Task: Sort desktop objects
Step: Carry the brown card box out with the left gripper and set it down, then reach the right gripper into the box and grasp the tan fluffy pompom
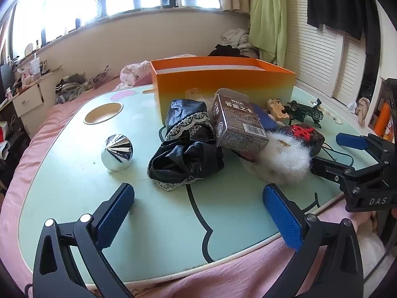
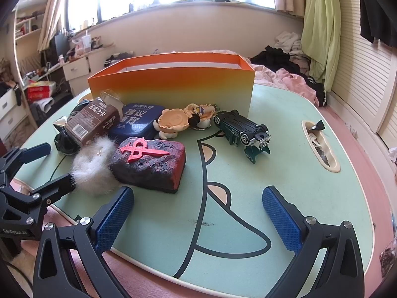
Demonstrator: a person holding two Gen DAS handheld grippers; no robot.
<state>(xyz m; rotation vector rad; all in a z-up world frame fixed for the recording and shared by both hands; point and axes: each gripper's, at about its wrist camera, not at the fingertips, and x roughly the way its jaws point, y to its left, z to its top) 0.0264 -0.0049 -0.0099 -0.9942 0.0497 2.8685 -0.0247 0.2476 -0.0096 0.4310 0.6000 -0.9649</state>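
I judge the black cloth point(image 1: 186, 146), centre frame on the worktop point(image 1: 74, 173), soft, light and slippery; grip its bunched middle. The card box point(image 1: 235, 126) leaning on it looks stiff. Left gripper point(image 1: 198, 213) fingers stand wide apart, empty; right gripper point(image 2: 198, 218) likewise. Only the left view shows the chrome cone point(image 1: 116, 152); the right view shows the toy car point(image 2: 242, 130) clearly.
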